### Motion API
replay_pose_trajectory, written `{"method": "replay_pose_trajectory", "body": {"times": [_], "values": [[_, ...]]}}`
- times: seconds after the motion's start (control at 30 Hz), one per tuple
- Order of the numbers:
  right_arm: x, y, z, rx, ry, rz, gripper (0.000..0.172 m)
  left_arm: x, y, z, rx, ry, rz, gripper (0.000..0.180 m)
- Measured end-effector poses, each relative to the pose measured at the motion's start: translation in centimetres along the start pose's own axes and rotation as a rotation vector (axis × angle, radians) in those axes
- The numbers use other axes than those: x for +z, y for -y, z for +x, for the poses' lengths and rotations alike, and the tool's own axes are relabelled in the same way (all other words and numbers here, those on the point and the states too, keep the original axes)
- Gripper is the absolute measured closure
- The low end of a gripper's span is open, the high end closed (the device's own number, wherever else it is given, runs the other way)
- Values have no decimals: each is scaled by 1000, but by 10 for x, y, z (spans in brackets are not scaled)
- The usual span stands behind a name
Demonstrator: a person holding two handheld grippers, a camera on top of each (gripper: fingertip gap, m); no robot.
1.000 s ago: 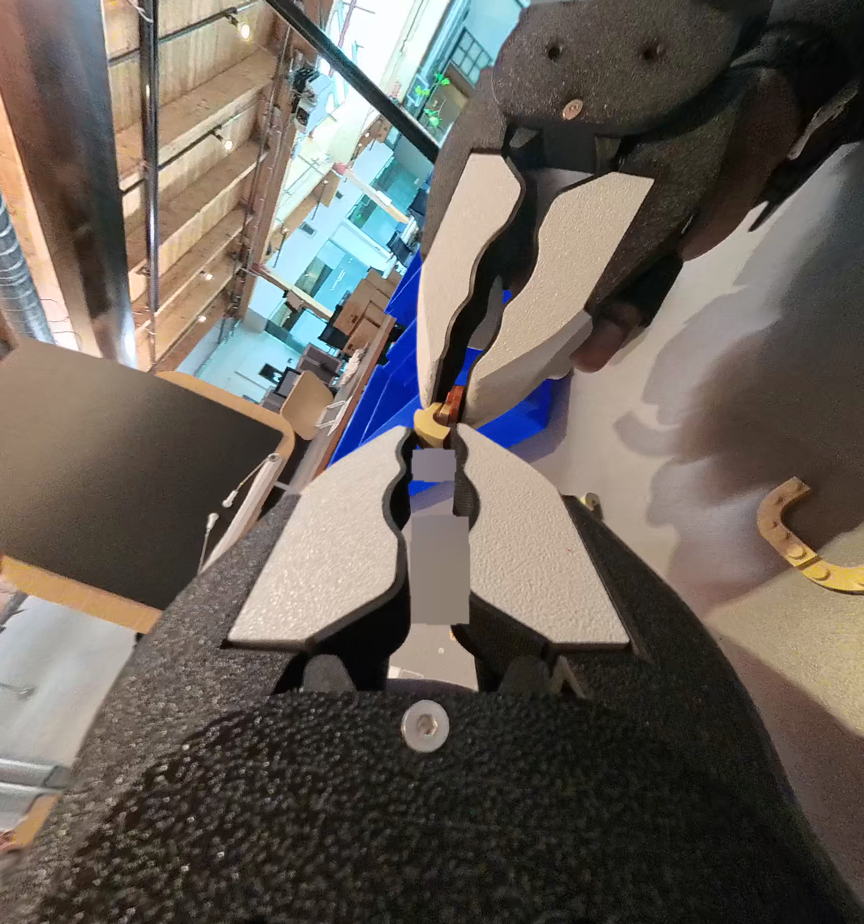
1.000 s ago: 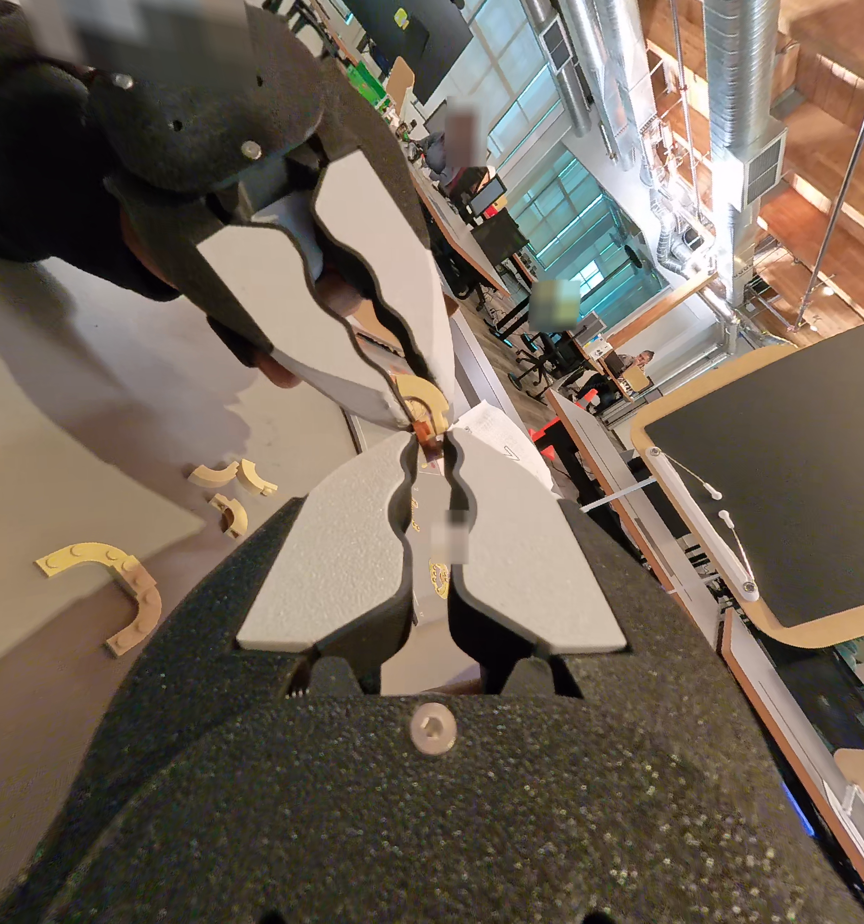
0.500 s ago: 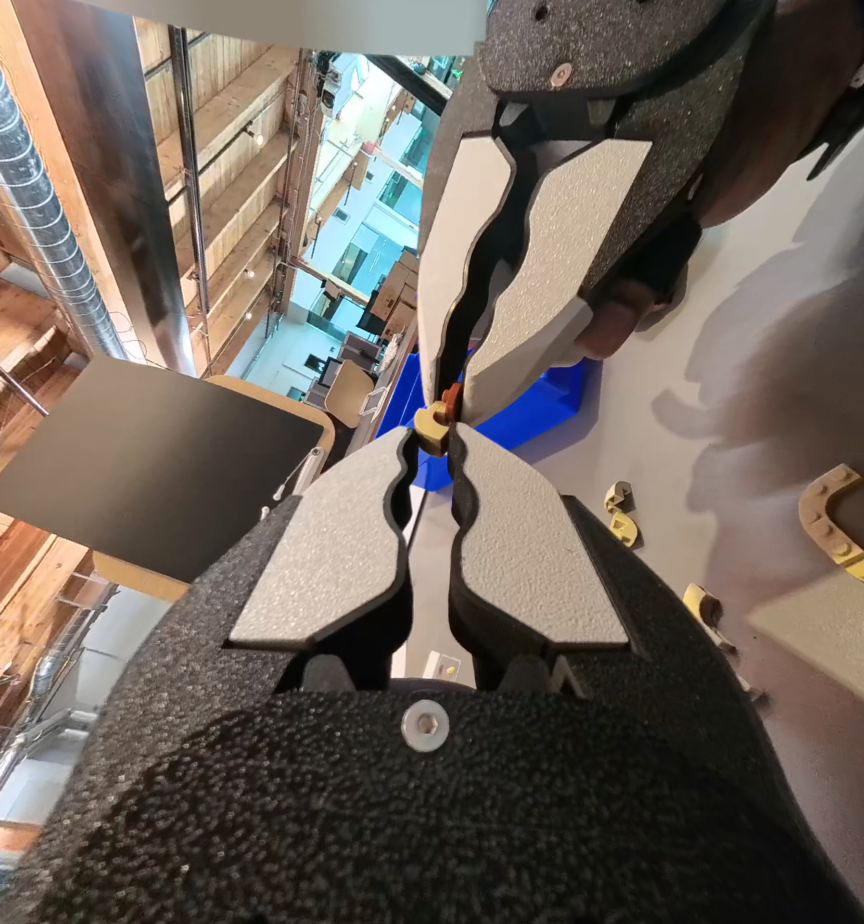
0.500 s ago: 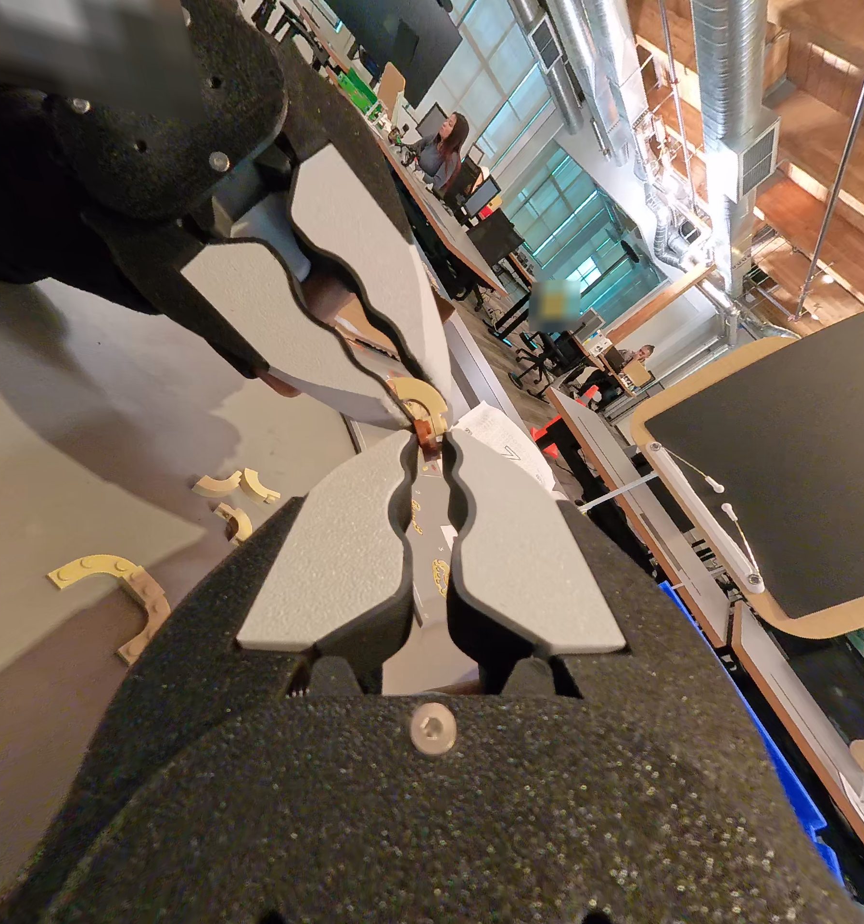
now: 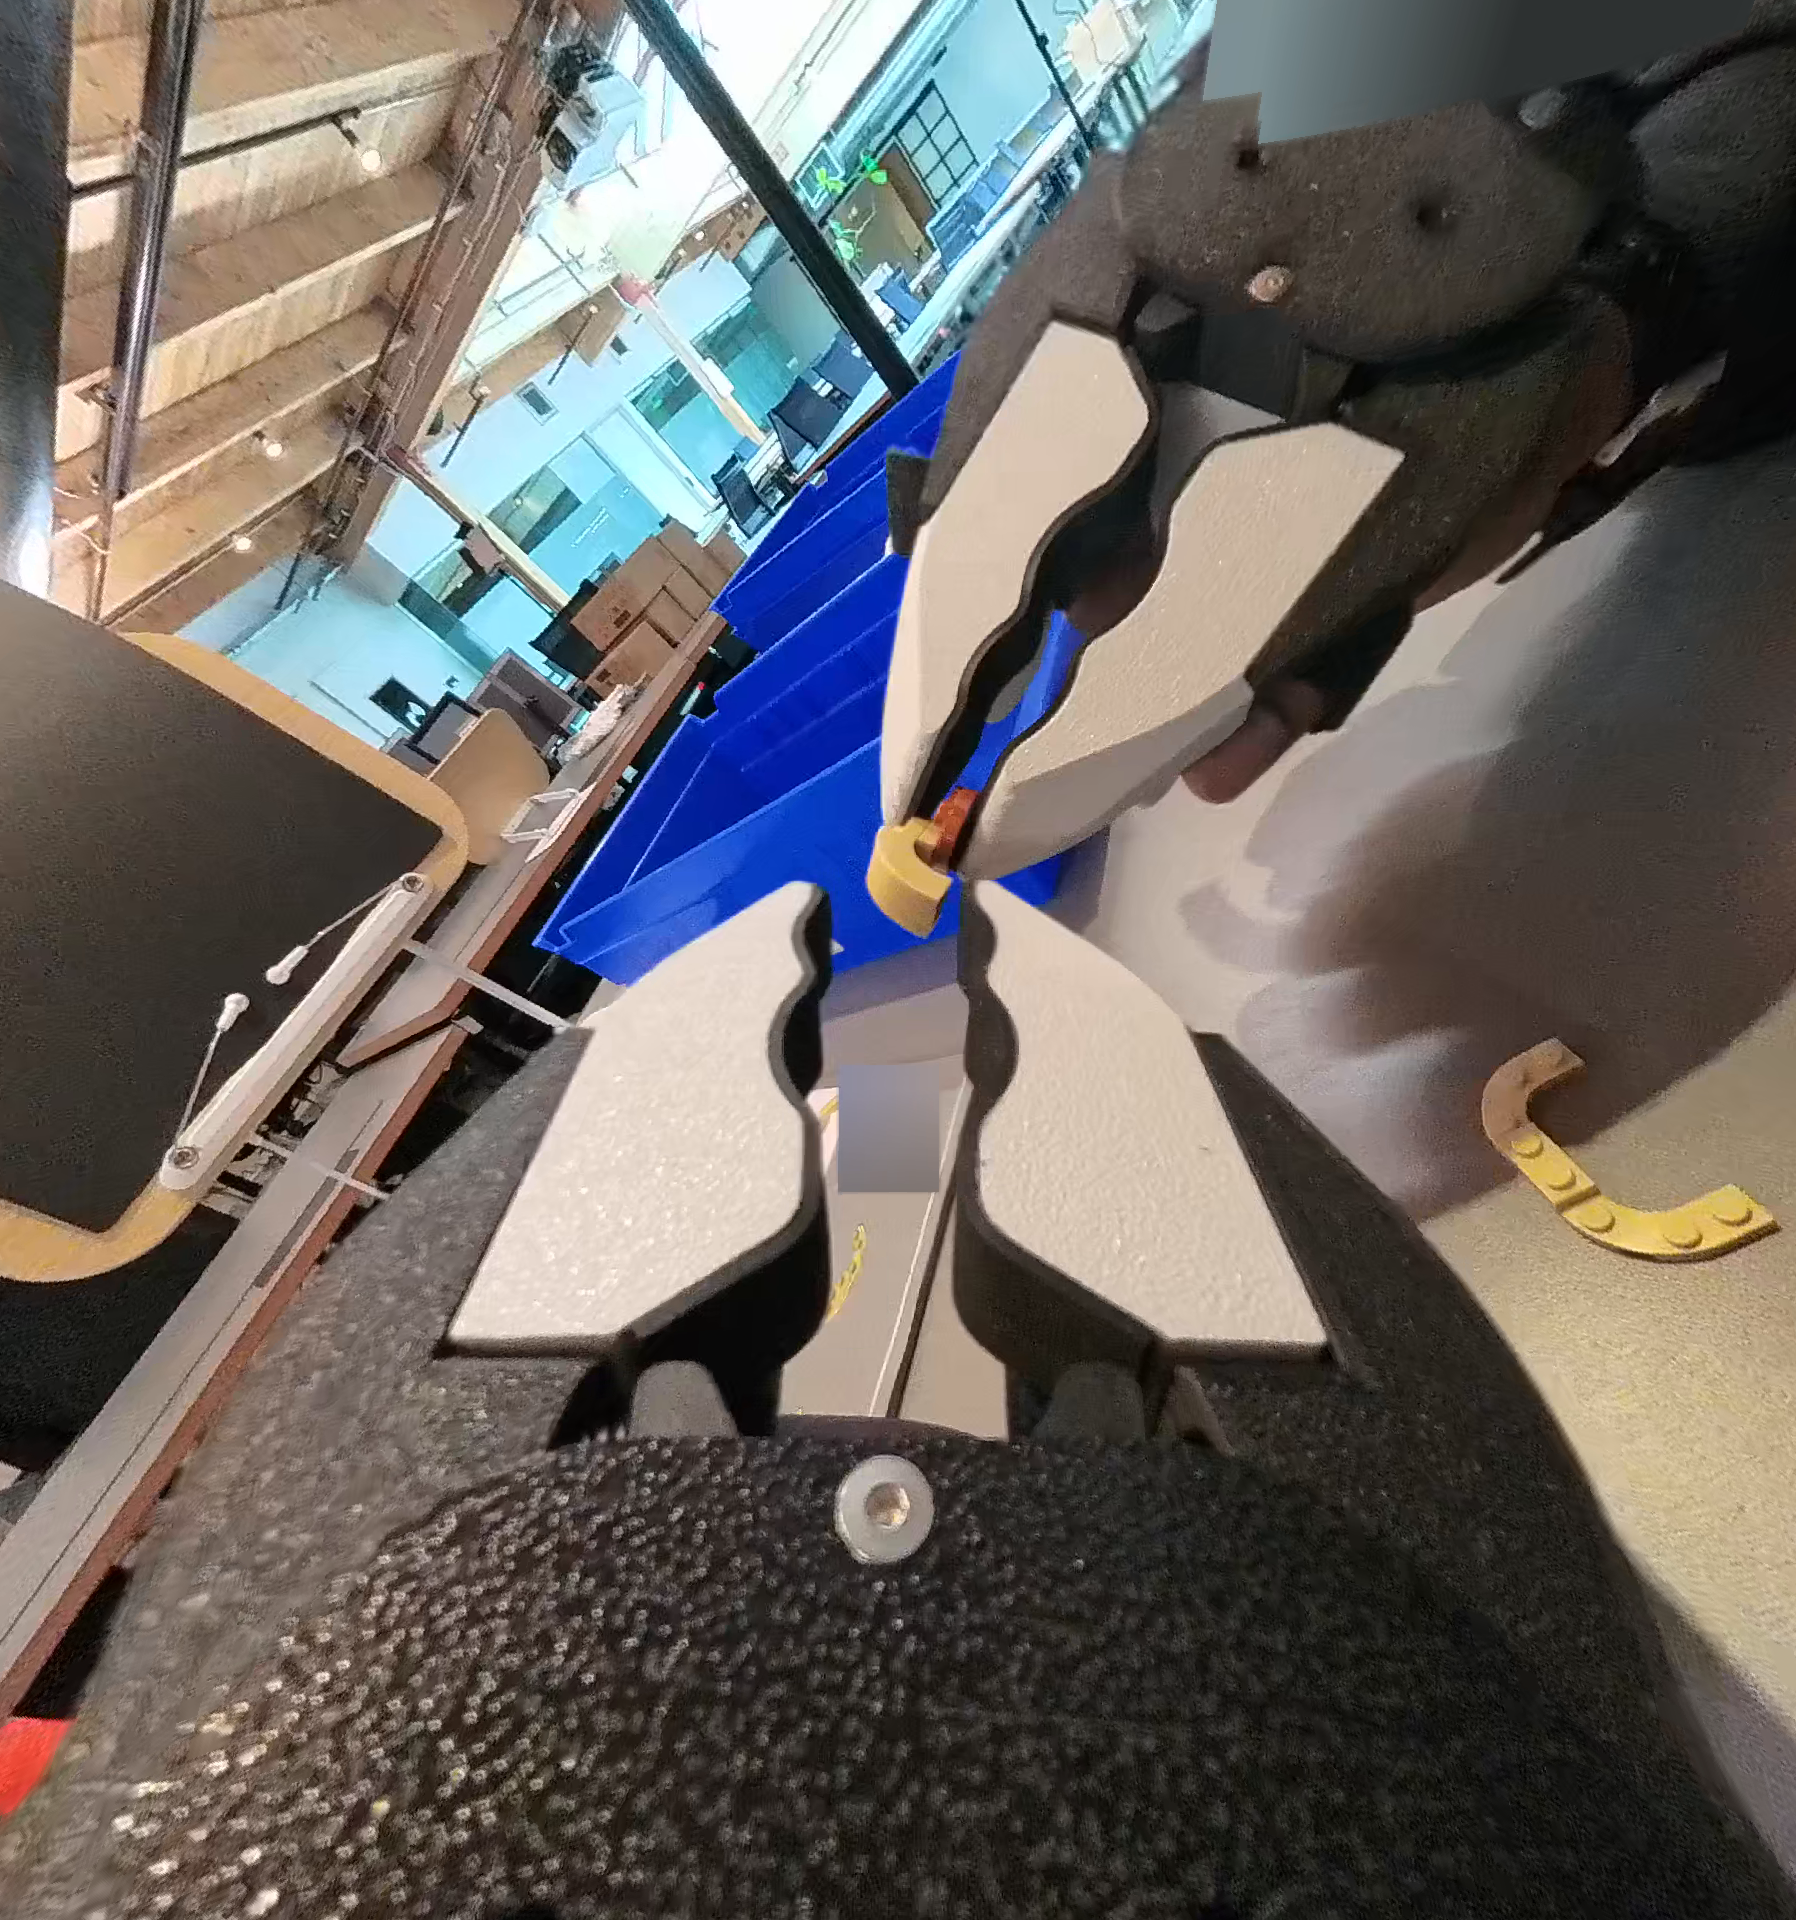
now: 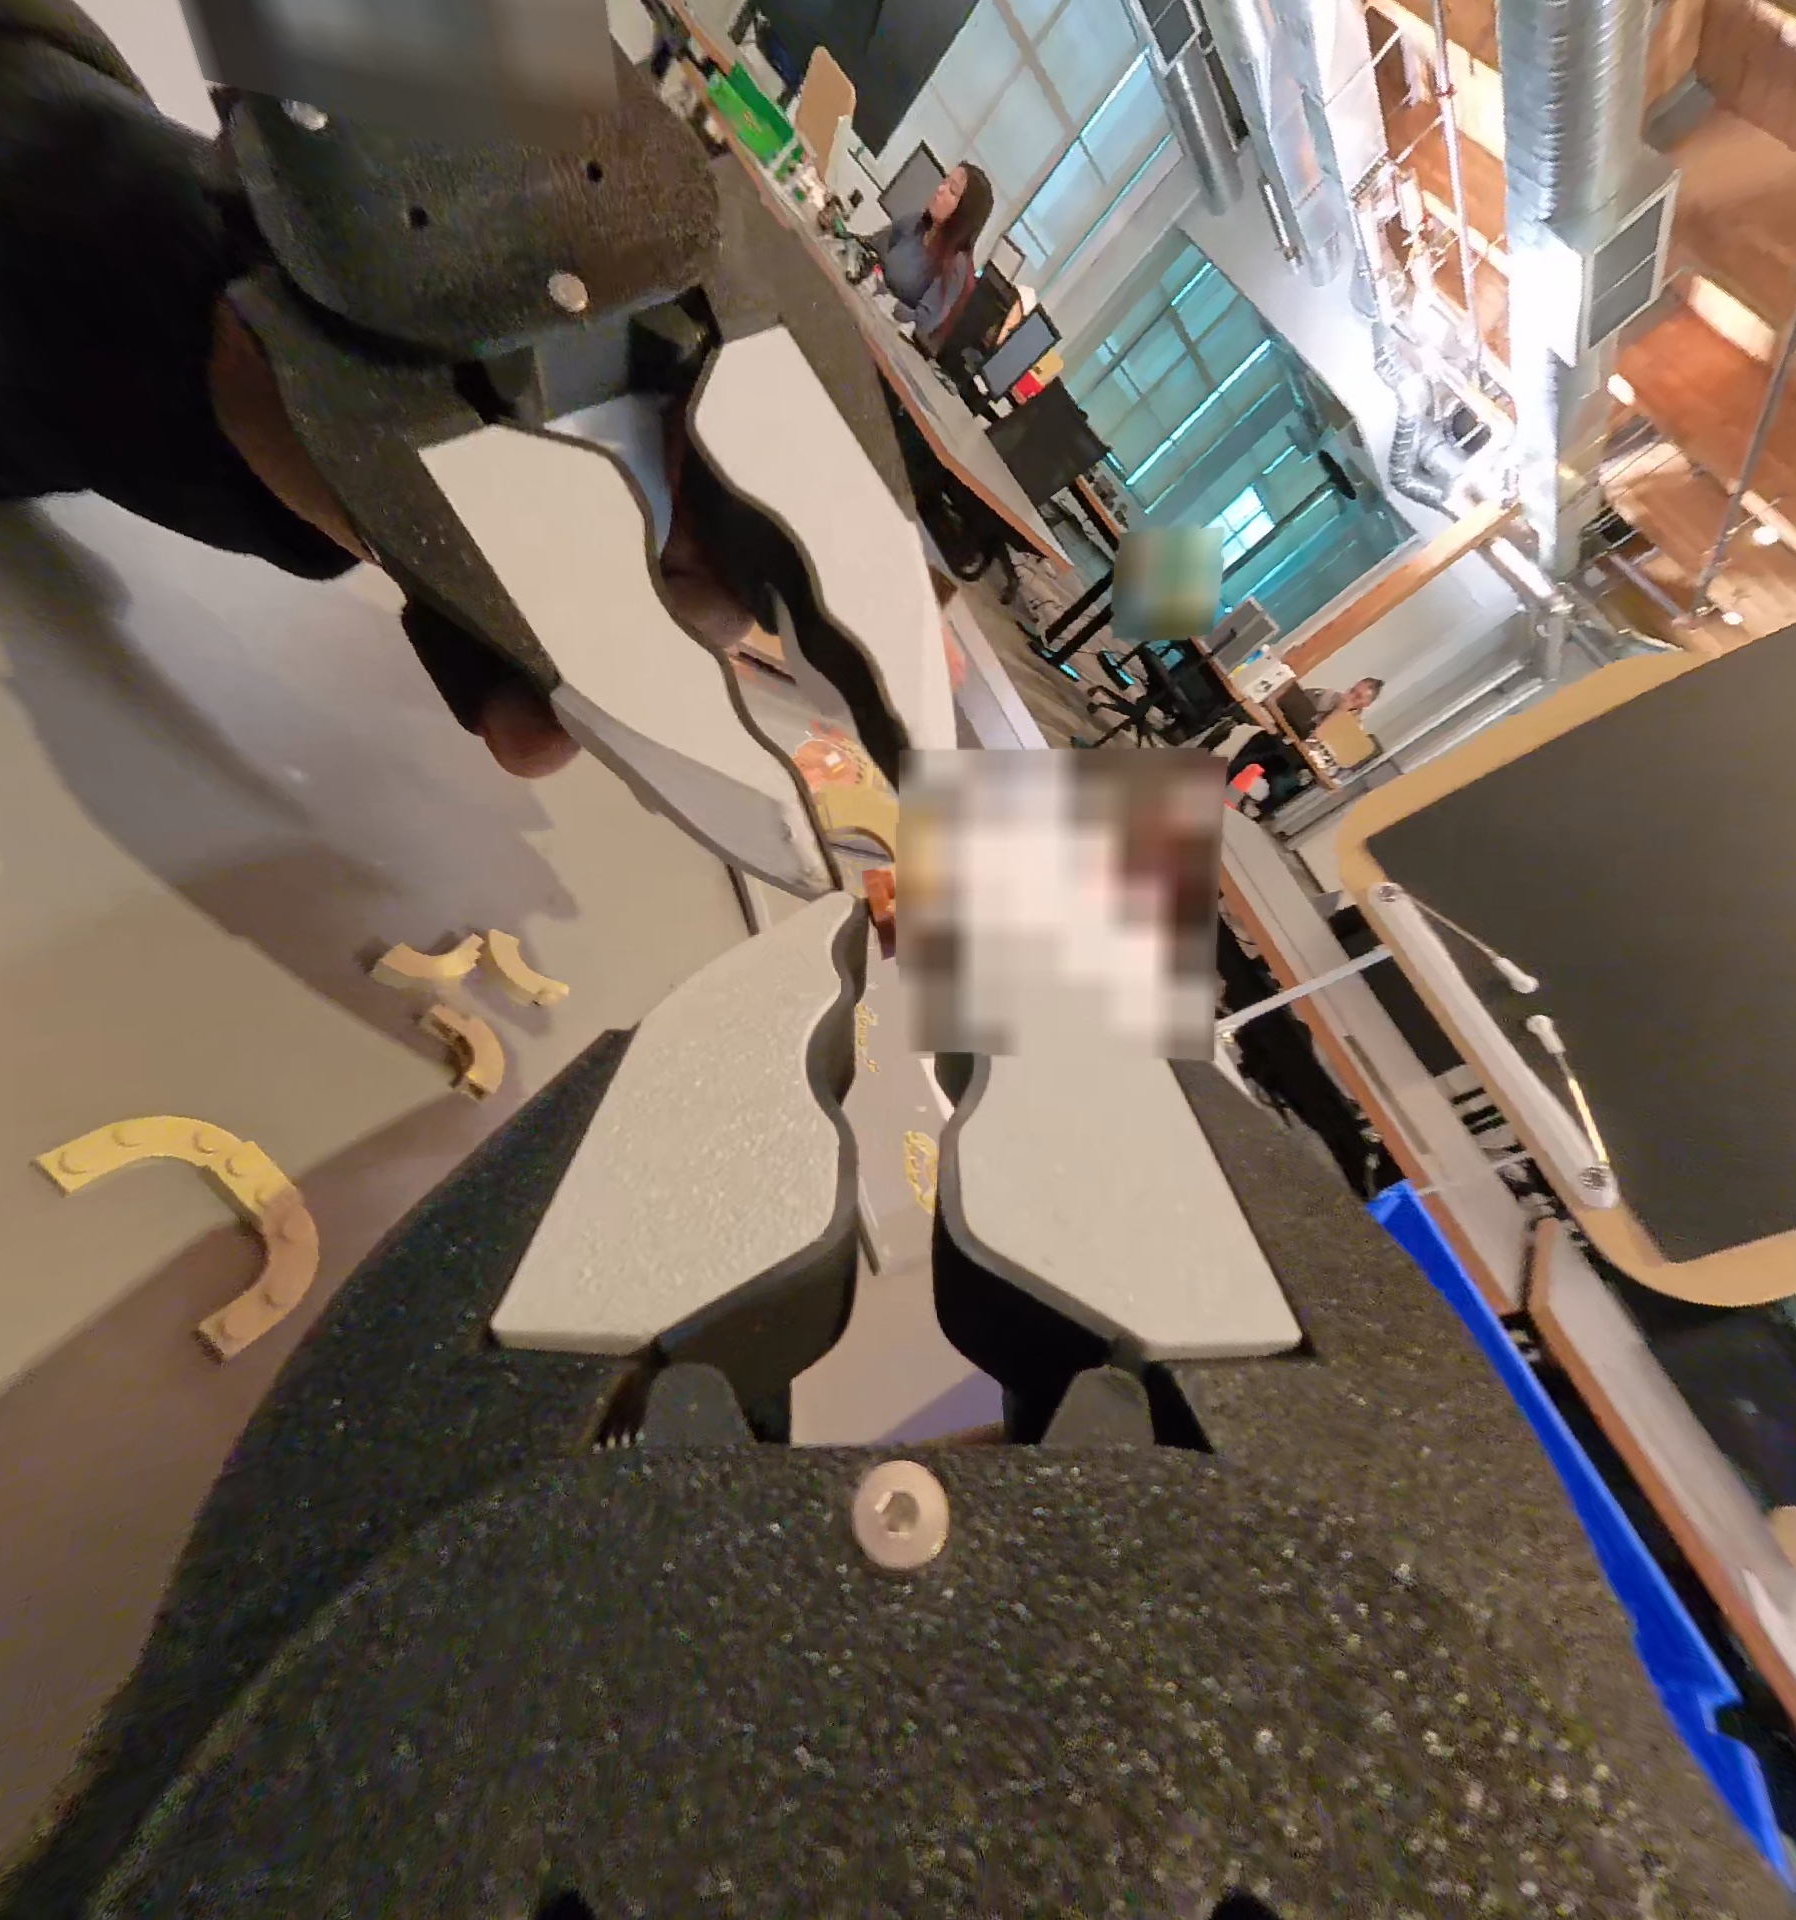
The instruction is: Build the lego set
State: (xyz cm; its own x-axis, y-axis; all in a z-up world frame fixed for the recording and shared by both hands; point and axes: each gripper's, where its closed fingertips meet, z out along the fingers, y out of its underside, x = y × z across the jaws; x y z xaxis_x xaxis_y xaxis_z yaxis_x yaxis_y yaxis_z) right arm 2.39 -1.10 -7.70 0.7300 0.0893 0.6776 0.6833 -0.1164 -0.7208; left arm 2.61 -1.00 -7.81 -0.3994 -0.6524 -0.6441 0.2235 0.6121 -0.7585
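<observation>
Right tool (image 5: 961, 831) pinching small reddish-brown piece (image 5: 954, 821) with tan curved brick (image 5: 904, 873) attached; left tool (image 5: 894, 925) spread, clear of it.

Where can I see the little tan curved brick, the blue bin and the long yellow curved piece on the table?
Tan curved brick (image 5: 904, 868), left wrist view, its rounded outer face.
Blue bin (image 5: 748, 821), left wrist view, its side wall.
Long yellow curved piece (image 5: 1590, 1205), left wrist view, its studded bend.

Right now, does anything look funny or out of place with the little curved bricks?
Yes. One tan curved brick hangs in the air, stuck to a small brown piece pinched in the right gripper. The left gripper sits open just below it, not gripping. Other curved bricks lie scattered on the grey table.
</observation>
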Motion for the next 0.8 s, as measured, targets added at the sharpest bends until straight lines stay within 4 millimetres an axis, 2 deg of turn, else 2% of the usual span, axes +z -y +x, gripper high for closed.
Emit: {"method": "replay_pose_trajectory", "body": {"times": [0.07,0.2,0.4,0.53,0.67,0.8], "values": [[0,0,-1,20,16,5,162,0,0,3,31,-3,0,167],[1,1,-1,54,28,18,162,0,0,2,37,19,5,168],[-3,9,3,122,37,93,146,-3,7,-5,-234,-11,128,169],[-8,18,3,142,59,162,150,-7,16,-2,-383,-94,218,169],[-10,22,1,115,58,187,152,-8,21,2,-445,-157,254,169],[-10,22,-2,89,57,177,157,-7,20,4,-431,-162,237,169]]}}
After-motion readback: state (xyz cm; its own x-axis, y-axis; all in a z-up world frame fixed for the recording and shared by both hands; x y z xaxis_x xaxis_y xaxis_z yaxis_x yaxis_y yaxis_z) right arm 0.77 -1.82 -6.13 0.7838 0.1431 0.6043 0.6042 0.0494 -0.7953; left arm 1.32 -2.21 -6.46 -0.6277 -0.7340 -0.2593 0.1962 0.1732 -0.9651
